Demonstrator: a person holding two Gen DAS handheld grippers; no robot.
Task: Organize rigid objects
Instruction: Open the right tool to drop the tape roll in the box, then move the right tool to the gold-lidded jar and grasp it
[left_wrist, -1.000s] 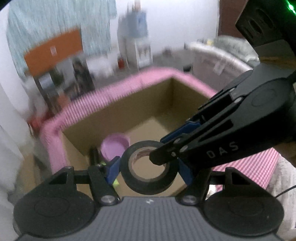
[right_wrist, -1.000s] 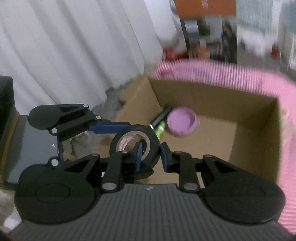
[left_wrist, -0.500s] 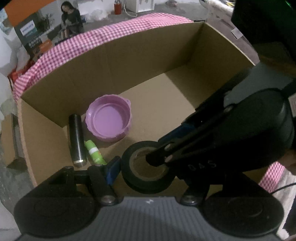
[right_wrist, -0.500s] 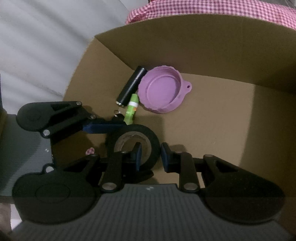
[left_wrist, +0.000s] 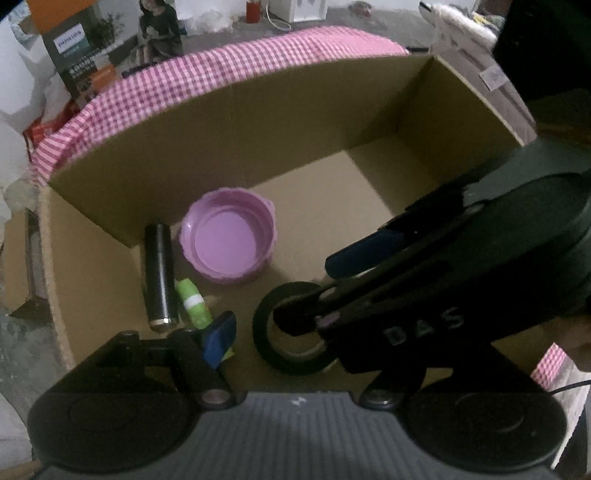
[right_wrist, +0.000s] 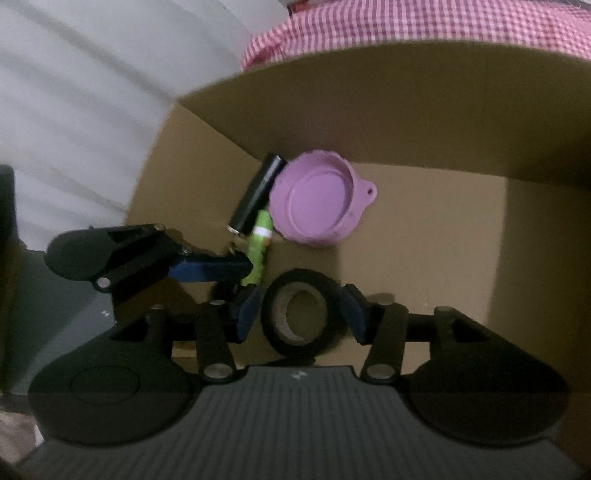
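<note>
The left tongs (left_wrist: 295, 325), which a second ago pinched the black roll of electrical tape (left_wrist: 291, 332) from outside, are opening with blue pads clear of it. The tape now rests inside the brown cardboard box (left_wrist: 258, 129), near the round purple plastic lid (right_wrist: 317, 199) (so this item looks delivered). The right tongs (right_wrist: 301, 308), earlier clenched on the roll's wall, are opening, straddling it loosely.
</note>
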